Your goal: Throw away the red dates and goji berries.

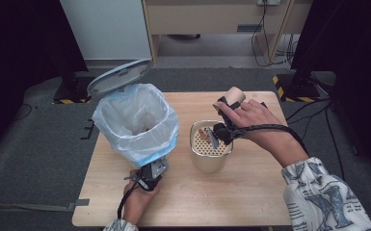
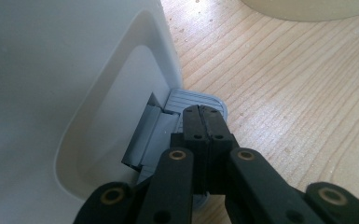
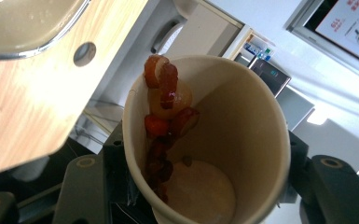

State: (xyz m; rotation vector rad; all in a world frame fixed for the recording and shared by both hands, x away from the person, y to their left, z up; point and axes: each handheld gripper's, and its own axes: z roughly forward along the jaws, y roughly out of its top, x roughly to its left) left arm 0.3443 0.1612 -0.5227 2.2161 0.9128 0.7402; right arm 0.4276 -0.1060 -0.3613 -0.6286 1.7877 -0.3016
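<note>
High view, desk (image 1: 250, 192): lined pedal bin (image 1: 137, 122), lid up, at left; strainer pot (image 1: 211, 147) right of bin. Left hand-held gripper (image 2: 203, 122) clenched, pressing bin's pedal (image 2: 198, 100). Right hand-held gripper (image 3: 205, 154) grasping paper cup (image 3: 242, 140), tilted over pot, food scraps (image 3: 168, 112) inside.

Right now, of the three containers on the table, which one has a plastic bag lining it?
The pedal bin at the left, lid up, has the pale liner. The strainer pot and tipped paper cup are unlined.
</note>
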